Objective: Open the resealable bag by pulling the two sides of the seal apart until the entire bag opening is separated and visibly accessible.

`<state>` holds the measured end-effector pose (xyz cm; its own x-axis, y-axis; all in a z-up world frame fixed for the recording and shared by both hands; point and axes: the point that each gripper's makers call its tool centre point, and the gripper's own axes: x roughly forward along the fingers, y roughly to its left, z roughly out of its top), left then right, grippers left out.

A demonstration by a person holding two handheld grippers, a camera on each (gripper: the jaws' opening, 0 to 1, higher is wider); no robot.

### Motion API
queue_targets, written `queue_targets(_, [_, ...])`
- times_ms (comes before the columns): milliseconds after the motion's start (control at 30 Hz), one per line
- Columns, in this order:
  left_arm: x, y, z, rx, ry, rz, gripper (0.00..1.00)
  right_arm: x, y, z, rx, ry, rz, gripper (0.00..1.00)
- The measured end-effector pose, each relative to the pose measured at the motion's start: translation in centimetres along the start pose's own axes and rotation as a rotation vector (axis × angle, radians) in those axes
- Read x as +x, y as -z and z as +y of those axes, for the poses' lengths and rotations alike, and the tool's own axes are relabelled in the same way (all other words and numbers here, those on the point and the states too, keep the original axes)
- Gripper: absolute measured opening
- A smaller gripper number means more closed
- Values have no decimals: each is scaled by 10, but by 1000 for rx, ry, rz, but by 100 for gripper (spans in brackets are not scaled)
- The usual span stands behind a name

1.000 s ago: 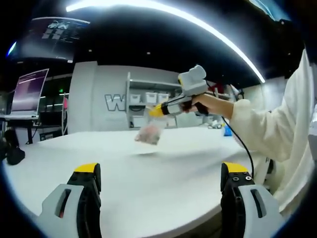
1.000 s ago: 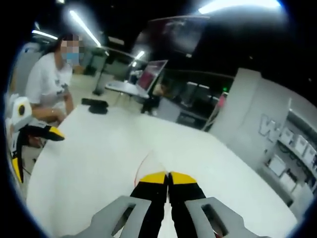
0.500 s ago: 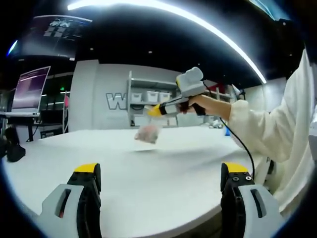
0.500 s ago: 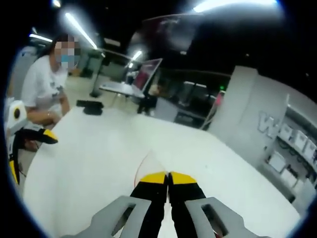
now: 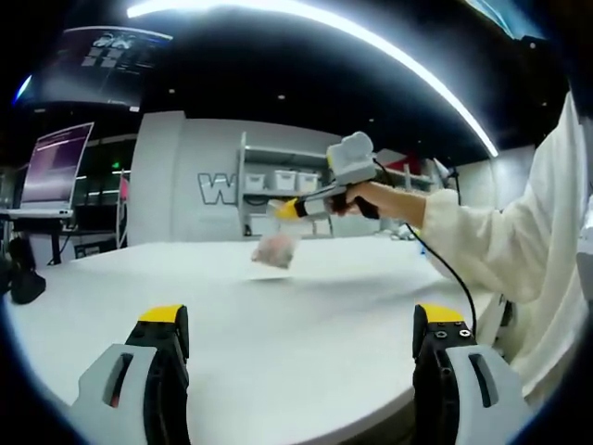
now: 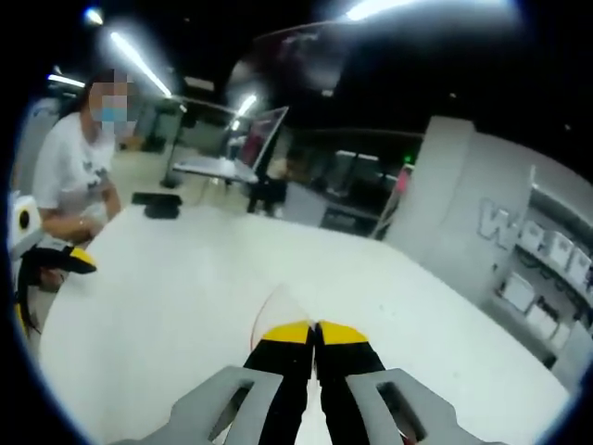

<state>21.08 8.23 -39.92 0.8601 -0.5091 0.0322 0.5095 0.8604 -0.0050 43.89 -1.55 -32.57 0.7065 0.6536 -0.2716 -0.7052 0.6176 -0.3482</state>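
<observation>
Your right gripper (image 5: 289, 209) has its yellow tips pinched on the top edge of the resealable bag (image 5: 277, 250), which hangs just below them over the white table (image 5: 306, 324) — your left gripper (image 5: 301, 324) gapes wide and empty, so the seal looks unopened and the whole pull-apart is left.
</observation>
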Motion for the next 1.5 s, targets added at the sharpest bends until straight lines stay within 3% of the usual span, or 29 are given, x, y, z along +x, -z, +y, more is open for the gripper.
queue_targets(900, [0,-5,7,6,-13,-2,98,20,9,-51,42,78,37,0])
queue_targets(1500, [9,-15,12,-2,-10,-9,99,36,16,-72,82,99,69,0])
